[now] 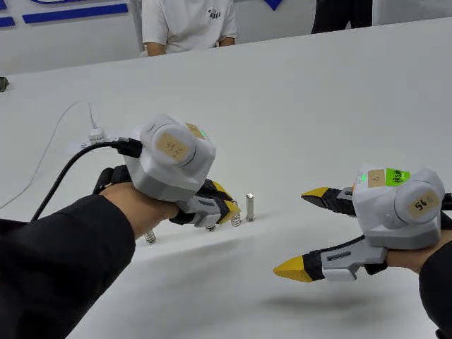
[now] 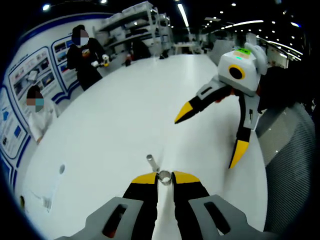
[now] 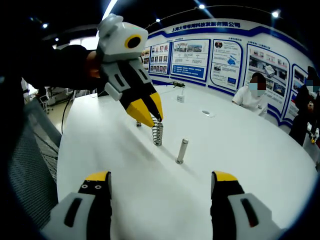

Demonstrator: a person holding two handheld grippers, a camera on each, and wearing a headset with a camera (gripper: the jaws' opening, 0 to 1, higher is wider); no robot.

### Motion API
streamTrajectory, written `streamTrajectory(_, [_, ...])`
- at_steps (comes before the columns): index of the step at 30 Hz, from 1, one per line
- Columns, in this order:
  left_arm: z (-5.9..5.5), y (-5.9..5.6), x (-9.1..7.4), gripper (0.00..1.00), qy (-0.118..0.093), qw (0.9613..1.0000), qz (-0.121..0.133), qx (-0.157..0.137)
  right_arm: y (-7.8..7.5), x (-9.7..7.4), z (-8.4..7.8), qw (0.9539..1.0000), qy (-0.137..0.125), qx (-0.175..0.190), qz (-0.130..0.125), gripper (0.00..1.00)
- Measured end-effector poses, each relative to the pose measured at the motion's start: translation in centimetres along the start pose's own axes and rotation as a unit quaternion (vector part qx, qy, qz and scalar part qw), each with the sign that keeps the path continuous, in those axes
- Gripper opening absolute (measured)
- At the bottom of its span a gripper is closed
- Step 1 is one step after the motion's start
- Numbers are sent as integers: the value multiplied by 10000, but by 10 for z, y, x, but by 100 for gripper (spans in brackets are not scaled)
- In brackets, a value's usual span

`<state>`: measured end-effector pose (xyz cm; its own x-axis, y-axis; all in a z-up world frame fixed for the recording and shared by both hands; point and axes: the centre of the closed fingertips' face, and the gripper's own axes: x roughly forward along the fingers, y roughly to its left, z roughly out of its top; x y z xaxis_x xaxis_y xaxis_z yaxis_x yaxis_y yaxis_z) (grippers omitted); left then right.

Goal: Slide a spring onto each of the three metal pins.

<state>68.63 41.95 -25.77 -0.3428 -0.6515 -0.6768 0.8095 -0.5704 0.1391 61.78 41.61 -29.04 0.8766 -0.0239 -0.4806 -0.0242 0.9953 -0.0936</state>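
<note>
White worktop [image 1: 318,106] carries everything. At the left of the head view a black cable [image 1: 63,176] runs to the left gripper's body, and a short spring [image 1: 150,236] stands just beside the person's wrist, which cuts off part of it. Next along, the left gripper [image 1: 227,210] points down at the worktop, and its body and the hand hide most of its jaws. A small metal thing [image 1: 210,227] beneath it is too covered to tell spring from pin.

The left gripper view shows those jaws almost closed, with the top ring of the gripped spring [image 2: 164,177] pinched between the yellow tips. In the right gripper view this spring stands upright on the worktop with its top coil at the jaw tips. I cannot tell whether a pin runs inside the coils.

Just right of it stands the bare pin [image 1: 249,207], upright, near the gripped spring but apart from it, with nothing around it.

Further right, well apart from the pin, the right gripper [image 1: 304,229] hangs above the worktop over its own shadow. Its jaws are spread wide and hold nothing. Its rear is cut off by the edge of the picture.
</note>
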Motion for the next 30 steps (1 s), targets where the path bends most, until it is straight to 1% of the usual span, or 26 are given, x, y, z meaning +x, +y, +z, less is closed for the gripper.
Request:
streamTrajectory(8, [6, 13, -5, 11, 43, 10000, 9, 20, -2, -1, 1, 10000, -30, 9, -31, 83])
streamTrajectory(10, [10, 14, -7, 11, 19, 10000, 16, -26, -2, -1, 1, 10000, -31, 13, -33, 83])
streamTrajectory(13, [13, 20, -8, 11, -17, 10000, 25, -80, -3, -2, 1, 10000, -31, 14, -40, 83])
streamTrajectory(22, [19, 25, -8, 11, -5, 9999, 15, -125, -4, -2, 1, 10000, -47, 23, -56, 83])
streamTrajectory(30, [25, 32, -6, 11, 27, 9998, -16, -185, -4, -3, 0, 10000, -35, 34, -57, 83])
